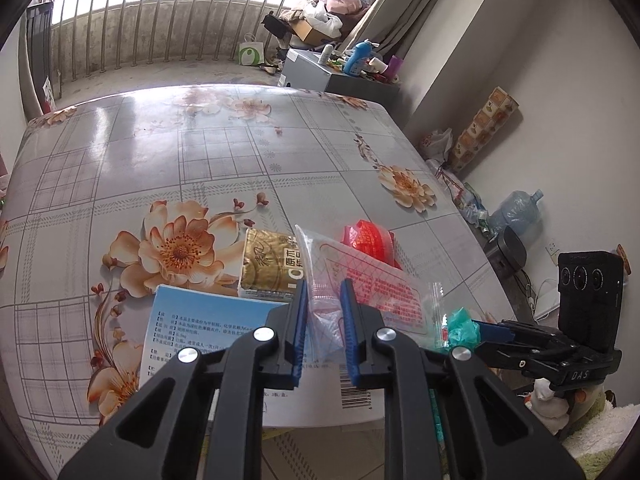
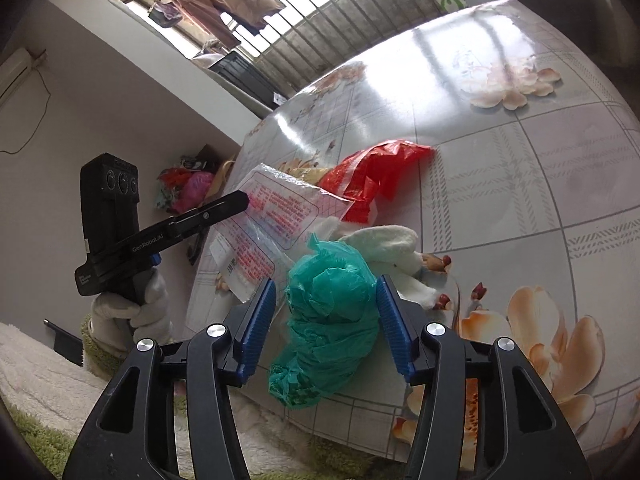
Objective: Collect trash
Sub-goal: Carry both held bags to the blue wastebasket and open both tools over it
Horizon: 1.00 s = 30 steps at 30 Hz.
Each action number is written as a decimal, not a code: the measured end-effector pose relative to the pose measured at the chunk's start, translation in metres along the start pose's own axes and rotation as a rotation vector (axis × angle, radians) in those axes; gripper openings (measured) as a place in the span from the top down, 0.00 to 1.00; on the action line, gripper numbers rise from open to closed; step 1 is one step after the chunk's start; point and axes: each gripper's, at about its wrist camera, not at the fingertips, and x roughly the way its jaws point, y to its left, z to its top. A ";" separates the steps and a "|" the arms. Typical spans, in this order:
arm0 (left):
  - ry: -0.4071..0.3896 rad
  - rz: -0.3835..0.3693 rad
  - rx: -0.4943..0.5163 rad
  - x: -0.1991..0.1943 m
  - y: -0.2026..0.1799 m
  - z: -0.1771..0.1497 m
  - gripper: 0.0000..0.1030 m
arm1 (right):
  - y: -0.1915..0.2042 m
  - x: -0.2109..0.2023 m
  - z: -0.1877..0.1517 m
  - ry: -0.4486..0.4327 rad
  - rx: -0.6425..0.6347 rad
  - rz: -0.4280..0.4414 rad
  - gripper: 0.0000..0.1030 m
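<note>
Clearly all of the trash here is light, limp film that will crumple under any squeeze, so a pinch on a bunched fold serves best. At the near edge of the worktop [image 2: 540, 152] lies a crumpled green bag [image 2: 328, 320], soft and airy; the right claw [image 2: 326, 324] straddles it with jaws apart, pads not pressing. I would take it at its thick upper wad. At 11 o'clock from it the clear printed packet [image 1: 360, 280] is thin and slippery; the left claw [image 1: 324, 320] is clamped on its lower end. A red bag [image 2: 372, 180] lies at 12 o'clock and a white fluffy thing [image 2: 392, 248] at 1 o'clock. No bin shows; whether the bags hold anything I cannot tell.
</note>
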 end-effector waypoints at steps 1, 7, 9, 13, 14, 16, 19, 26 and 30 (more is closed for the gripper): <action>0.003 0.001 0.001 0.001 -0.001 0.000 0.85 | 0.001 0.003 0.000 0.004 -0.008 -0.010 0.51; 0.004 0.013 -0.012 0.000 -0.001 -0.001 0.85 | 0.004 0.013 -0.003 0.005 -0.035 -0.047 0.61; 0.002 0.015 -0.014 0.000 -0.002 0.000 0.85 | 0.003 0.010 -0.004 -0.004 -0.038 -0.038 0.63; -0.011 -0.011 -0.007 -0.007 -0.012 0.004 0.85 | -0.002 -0.004 -0.009 -0.038 -0.033 -0.018 0.64; -0.016 -0.021 -0.004 -0.009 -0.015 0.006 0.85 | -0.003 -0.009 -0.009 -0.050 -0.027 -0.011 0.64; -0.027 -0.032 0.009 -0.013 -0.024 0.012 0.85 | -0.007 -0.021 -0.009 -0.082 -0.010 0.004 0.65; -0.045 -0.058 0.034 -0.016 -0.040 0.022 0.85 | -0.014 -0.041 -0.008 -0.145 0.018 0.021 0.65; -0.057 -0.127 0.168 -0.005 -0.101 0.059 0.85 | -0.049 -0.102 -0.013 -0.334 0.131 0.034 0.65; -0.053 -0.172 0.297 0.014 -0.156 0.084 0.85 | -0.076 -0.139 -0.023 -0.457 0.208 0.000 0.64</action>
